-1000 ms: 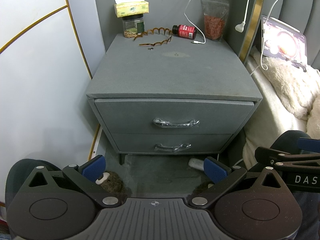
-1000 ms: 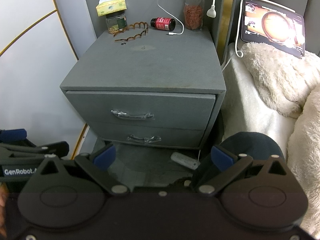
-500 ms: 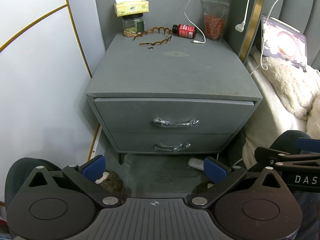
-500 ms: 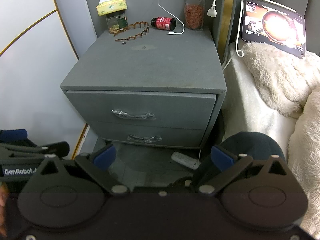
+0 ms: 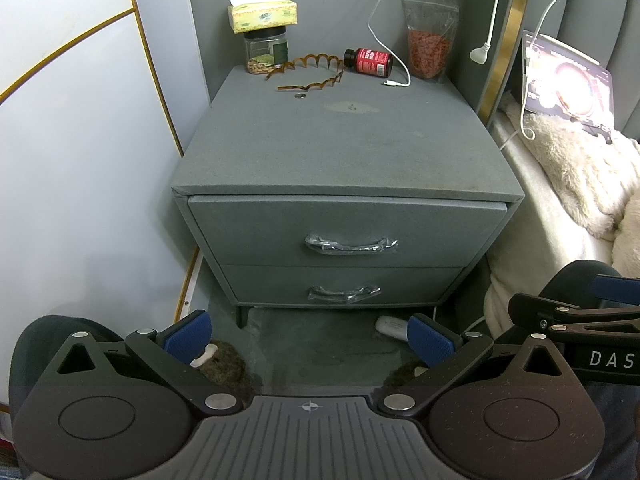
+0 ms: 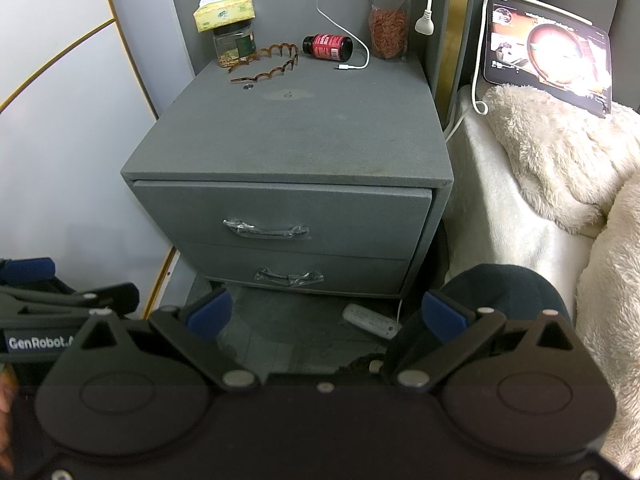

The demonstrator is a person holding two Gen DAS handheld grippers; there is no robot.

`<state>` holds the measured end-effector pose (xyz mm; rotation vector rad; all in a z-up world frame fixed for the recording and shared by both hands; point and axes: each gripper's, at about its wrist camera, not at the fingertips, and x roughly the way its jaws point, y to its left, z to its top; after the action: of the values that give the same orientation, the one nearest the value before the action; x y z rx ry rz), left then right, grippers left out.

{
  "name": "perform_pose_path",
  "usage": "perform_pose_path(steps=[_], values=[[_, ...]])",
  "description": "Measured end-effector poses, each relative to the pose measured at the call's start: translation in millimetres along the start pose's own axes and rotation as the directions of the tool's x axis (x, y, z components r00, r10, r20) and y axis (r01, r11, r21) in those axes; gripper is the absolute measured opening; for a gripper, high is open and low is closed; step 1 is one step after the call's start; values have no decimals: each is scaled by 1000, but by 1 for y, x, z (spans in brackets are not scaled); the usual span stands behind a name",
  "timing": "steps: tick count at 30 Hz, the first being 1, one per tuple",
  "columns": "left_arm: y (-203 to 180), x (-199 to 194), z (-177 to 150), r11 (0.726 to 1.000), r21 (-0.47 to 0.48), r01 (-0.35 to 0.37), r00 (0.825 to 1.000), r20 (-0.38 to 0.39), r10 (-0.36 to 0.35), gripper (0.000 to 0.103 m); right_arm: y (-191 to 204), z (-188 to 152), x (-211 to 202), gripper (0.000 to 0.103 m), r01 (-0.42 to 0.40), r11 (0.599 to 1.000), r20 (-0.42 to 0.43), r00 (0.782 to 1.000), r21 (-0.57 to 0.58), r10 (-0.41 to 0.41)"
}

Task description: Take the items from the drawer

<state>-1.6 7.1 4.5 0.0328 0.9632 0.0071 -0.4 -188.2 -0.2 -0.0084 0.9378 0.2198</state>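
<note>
Left wrist view. Left gripper [image 5: 310, 338] low, fingers spread wide apart, nothing between them, only floor beyond. Straight ahead and above the fingertips: grey nightstand [image 5: 348, 148], both drawers shut. Top drawer [image 5: 344, 224] nearest overhead, its plastic-wrapped handle [image 5: 351, 243] directly forward of the gap between the fingers; bottom drawer [image 5: 340, 286] just beyond the fingertips, handle likewise wrapped. Far ahead on the nightstand top: tissue box [image 5: 262, 16] stacked on a jar [image 5: 266, 50], wavy hair band [image 5: 308, 74], red bottle [image 5: 368, 62], pouch of red bits [image 5: 429, 54], white cable [image 5: 394, 40]. Off to the right, at the frame edge, part of the right gripper [image 5: 576, 312], seen side-on.

Right wrist view. Right gripper [image 6: 328, 316] also low, fingers set wide apart and empty. Ahead and slightly left: the same nightstand, top drawer [image 6: 284, 216] closed, handle [image 6: 266, 229] forward-left of the gap. Bottom drawer [image 6: 296, 274] closed too, just past the fingertips. White remote-like object [image 6: 370, 320] on the floor between the fingers. To the right, a fluffy blanket [image 6: 560, 152] and a lit tablet [image 6: 548, 52] propped behind it. Far left, the side of the left gripper.

Progress, judged from this: nothing begun. Drawer contents hidden, no item out, neither handle touched. Left to do: reach a handle, pull a drawer open, lift the items out.
</note>
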Motion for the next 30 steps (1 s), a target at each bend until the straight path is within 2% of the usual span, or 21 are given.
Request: perform_pose_path(steps=[30], values=[[-1, -1, -1, 1000, -2, -1, 1000, 3, 1, 103, 1, -1, -2, 103, 3, 1000, 4, 1000, -3, -3]])
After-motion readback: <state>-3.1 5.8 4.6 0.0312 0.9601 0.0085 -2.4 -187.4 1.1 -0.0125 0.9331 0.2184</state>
